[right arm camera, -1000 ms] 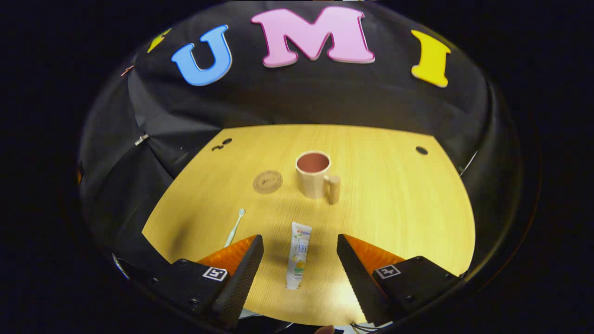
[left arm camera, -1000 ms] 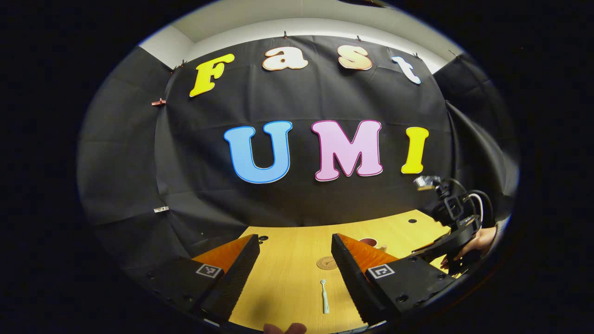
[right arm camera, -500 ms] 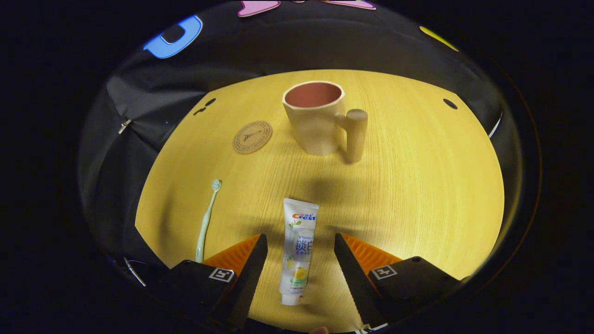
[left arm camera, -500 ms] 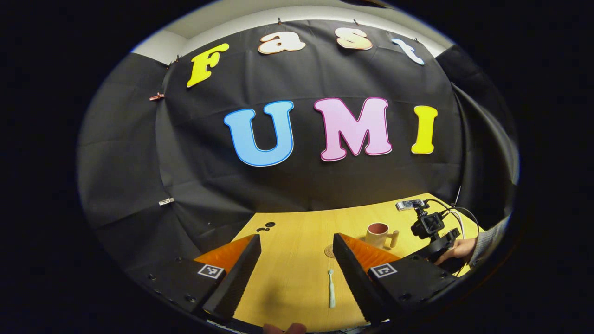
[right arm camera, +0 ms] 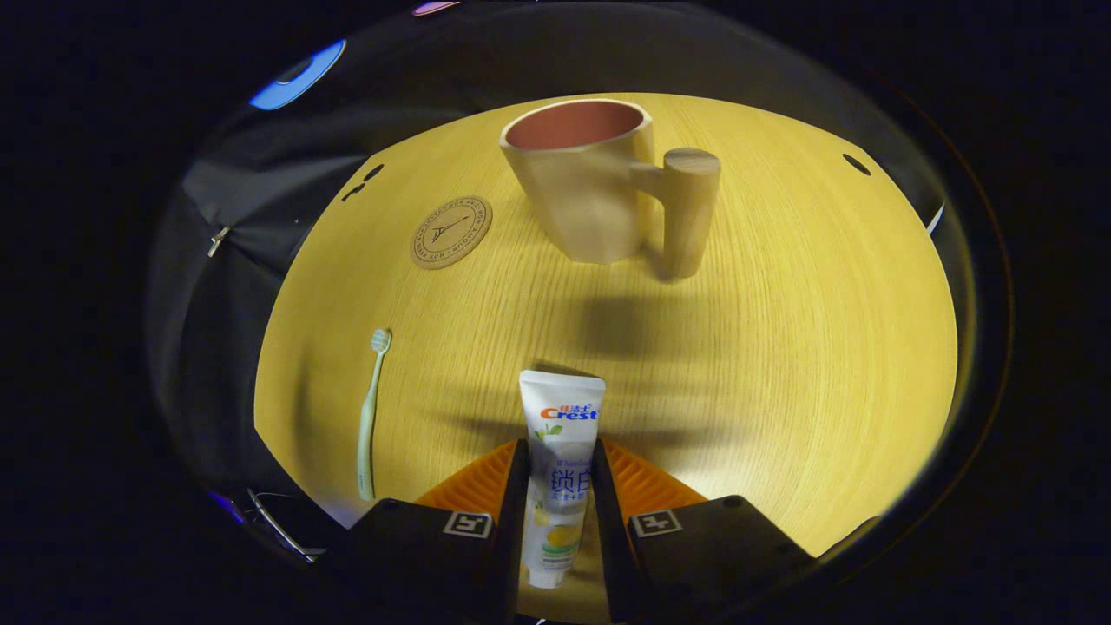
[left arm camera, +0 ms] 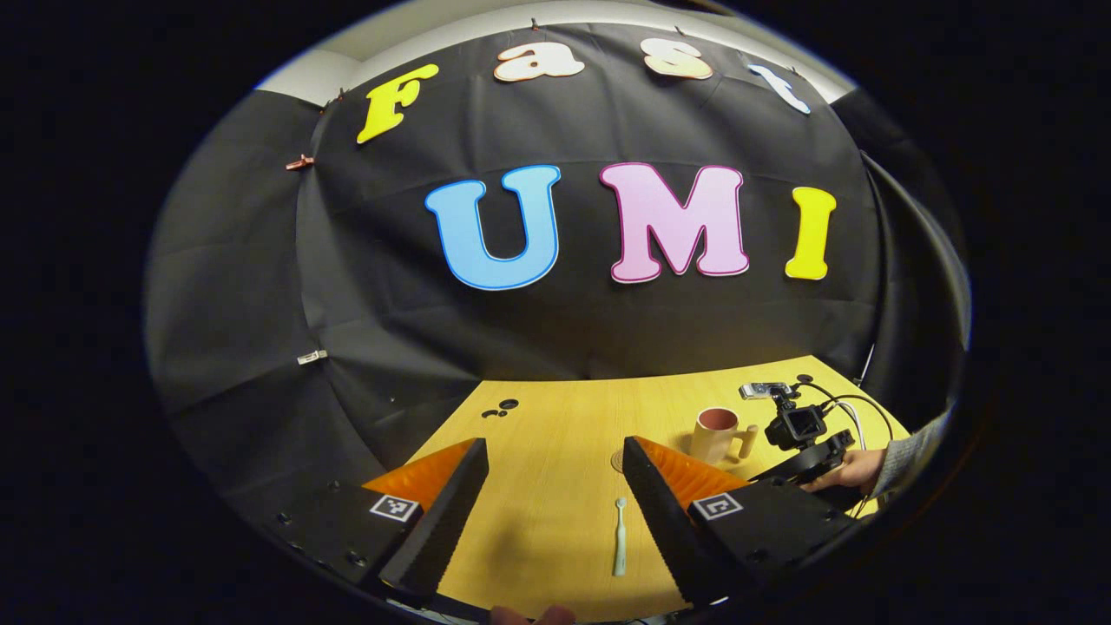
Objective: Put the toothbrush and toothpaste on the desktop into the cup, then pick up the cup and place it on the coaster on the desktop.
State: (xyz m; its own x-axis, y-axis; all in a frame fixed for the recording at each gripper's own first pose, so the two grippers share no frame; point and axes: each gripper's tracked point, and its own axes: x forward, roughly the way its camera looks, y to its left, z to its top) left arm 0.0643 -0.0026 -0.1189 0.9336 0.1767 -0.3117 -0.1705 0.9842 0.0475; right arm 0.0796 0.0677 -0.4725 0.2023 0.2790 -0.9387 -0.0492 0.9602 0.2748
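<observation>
In the left gripper view, the left gripper (left arm camera: pixel 555 512) hangs spread above the toothbrush (left arm camera: pixel 620 538) on the worktop (left arm camera: pixel 555 425). The right gripper view adds the coaster (right arm camera: pixel 450 232), cup (right arm camera: pixel 583 187), and right gripper (right arm camera: pixel 555 512), its fingers clenched on the toothpaste (right arm camera: pixel 558 460).

a light wooden desktop (right arm camera: pixel 781 347) is backed by black cloth (left arm camera: pixel 391 347); a pale wall (left arm camera: pixel 304 74) is seen above.
</observation>
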